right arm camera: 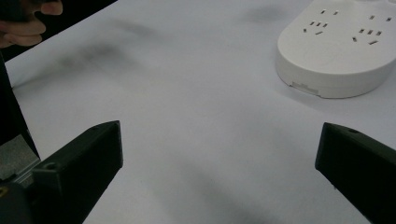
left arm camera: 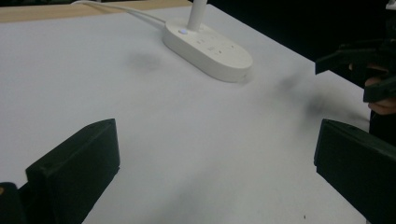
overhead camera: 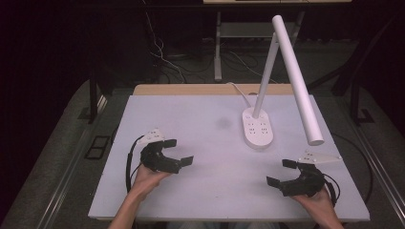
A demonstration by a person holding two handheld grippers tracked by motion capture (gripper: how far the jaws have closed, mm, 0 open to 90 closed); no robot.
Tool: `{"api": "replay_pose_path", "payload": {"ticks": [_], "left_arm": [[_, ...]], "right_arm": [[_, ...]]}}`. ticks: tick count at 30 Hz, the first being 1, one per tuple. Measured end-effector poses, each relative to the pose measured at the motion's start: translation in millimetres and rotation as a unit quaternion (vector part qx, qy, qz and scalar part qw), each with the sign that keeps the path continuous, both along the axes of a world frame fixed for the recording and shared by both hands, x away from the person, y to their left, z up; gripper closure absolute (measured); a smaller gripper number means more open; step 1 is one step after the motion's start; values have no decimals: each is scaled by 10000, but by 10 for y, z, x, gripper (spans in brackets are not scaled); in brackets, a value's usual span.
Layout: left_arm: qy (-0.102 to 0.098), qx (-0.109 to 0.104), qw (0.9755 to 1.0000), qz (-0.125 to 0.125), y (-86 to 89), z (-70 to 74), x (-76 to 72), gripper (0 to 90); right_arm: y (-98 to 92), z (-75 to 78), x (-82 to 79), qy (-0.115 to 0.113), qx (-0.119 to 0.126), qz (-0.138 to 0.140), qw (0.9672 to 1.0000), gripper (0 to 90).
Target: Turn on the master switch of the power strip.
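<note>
A wide white tabletop is seen from above, set before a dark room where a second desk's legs and loose cables are dimly made out on the floor. Toward the far right of the tabletop a white desk lamp is stood, its long tube head slanted down over the right side and its slim stem raised from an oval base fitted with sockets; a white cord is led from that base off the far edge. In the left gripper view a small light is shown lit on the base, and in the right gripper view the sockets on the base are seen close ahead. The left gripper is held in a hand at the near left, low over the bare tabletop, its jaws spread wide with nothing between them. The right gripper is held in the other hand at the near right, its jaws likewise spread wide and empty. The two grippers are turned inward toward each other and kept well apart, the lamp base lying beyond and between them, nearer the right one. Faint grey smudges are noted on the tabletop.
</note>
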State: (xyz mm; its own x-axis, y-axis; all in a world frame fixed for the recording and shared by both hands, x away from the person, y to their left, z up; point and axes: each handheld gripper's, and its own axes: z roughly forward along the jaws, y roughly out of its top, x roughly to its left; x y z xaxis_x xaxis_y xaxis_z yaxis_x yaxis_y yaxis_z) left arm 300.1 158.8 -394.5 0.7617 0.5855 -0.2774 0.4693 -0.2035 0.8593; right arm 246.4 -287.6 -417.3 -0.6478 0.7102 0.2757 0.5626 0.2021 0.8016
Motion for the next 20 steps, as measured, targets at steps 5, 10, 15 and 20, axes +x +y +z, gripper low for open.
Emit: {"api": "replay_pose_path", "payload": {"ticks": [5,10,15,20], "left_arm": [[0,9,10000,70,84,-63,-130,0],[48,63,9999,80,152,-153,-230,0],[51,58,9999,95,197,-227,-311,0],[63,62,9999,98,198,-271,-342,0]], "right_arm": [[-1,-3,7,-15,29,-38,10000,2],[-5,-5,10,-24,58,-57,10000,2],[3,-12,8,-13,66,-62,10000,2],[11,-19,12,-43,53,-42,10000,2]]}}
